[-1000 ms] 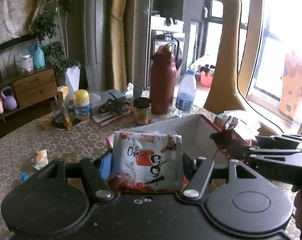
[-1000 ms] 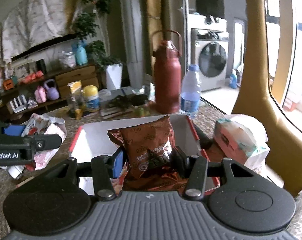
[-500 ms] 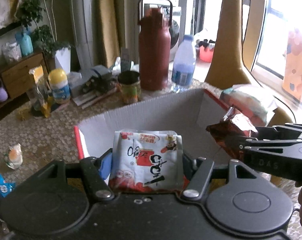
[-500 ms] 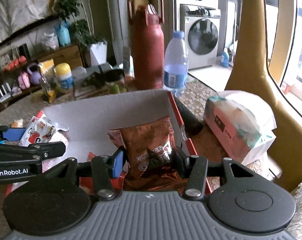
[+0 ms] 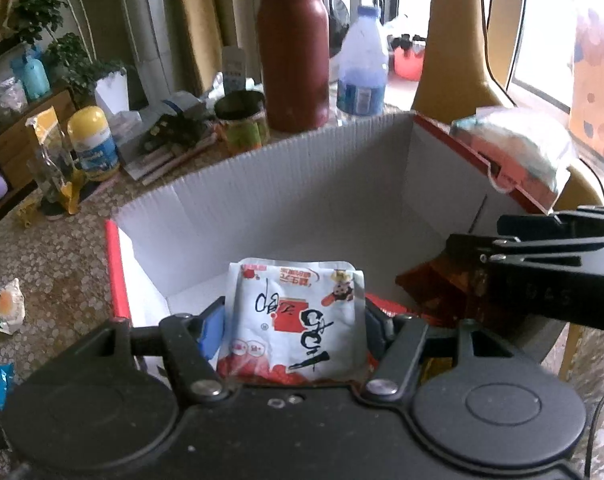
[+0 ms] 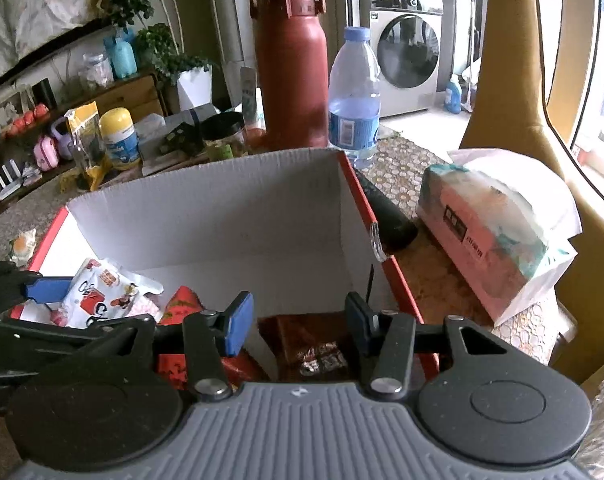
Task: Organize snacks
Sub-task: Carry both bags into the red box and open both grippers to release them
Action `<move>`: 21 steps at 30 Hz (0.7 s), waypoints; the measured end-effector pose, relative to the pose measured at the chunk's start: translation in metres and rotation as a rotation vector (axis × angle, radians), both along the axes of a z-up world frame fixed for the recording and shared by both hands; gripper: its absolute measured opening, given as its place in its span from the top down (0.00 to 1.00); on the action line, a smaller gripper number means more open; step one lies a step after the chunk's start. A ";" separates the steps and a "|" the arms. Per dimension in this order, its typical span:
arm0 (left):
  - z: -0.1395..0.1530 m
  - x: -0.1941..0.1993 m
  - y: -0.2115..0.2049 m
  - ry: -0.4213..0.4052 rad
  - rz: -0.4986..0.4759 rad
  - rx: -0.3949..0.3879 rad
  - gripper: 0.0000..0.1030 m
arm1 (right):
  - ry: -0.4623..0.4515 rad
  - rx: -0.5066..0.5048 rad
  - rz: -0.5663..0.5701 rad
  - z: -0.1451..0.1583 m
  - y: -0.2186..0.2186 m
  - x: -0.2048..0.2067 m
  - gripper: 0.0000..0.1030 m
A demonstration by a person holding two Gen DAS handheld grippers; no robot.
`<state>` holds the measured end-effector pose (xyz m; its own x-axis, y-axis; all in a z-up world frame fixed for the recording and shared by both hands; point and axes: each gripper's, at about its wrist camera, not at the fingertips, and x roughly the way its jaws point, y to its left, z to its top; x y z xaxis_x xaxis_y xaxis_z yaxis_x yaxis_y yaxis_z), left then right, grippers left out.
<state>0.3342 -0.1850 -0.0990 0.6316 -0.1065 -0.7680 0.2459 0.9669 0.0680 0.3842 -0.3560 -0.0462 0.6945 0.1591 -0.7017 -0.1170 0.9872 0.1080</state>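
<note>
A red cardboard box with white inner walls (image 5: 286,200) stands open on the table; it also shows in the right wrist view (image 6: 206,216). My left gripper (image 5: 294,320) is shut on a white and red snack packet (image 5: 298,316) and holds it over the box's near left part. My right gripper (image 6: 298,320) is open over the box's right side. A brown snack packet (image 6: 314,344) lies in the box below its fingers. The left gripper and the white packet (image 6: 106,292) show at the left of the right wrist view.
A dark red flask (image 6: 290,72), a water bottle (image 6: 354,100), a small tin (image 5: 242,124) and a yellow-capped jar (image 5: 92,144) stand behind the box. A tissue pack (image 6: 498,224) lies to its right. Loose snacks (image 5: 8,306) lie on the table at left.
Both grippers have moved forward and down over the box. The right gripper has opened and let go of the brown packet, which now lies in the box.
</note>
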 end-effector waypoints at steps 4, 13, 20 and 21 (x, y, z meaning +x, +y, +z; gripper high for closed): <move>0.000 -0.001 -0.001 0.002 -0.002 -0.001 0.35 | 0.005 0.003 0.000 -0.002 0.000 -0.001 0.51; 0.007 -0.008 0.000 -0.034 0.000 0.003 0.23 | 0.012 0.027 0.005 -0.003 0.000 -0.009 0.51; 0.020 -0.022 0.003 -0.068 -0.008 -0.001 0.20 | -0.001 0.042 0.000 0.006 0.000 -0.021 0.50; 0.021 -0.024 0.004 -0.070 -0.006 -0.003 0.20 | -0.004 0.043 0.001 0.008 0.000 -0.023 0.50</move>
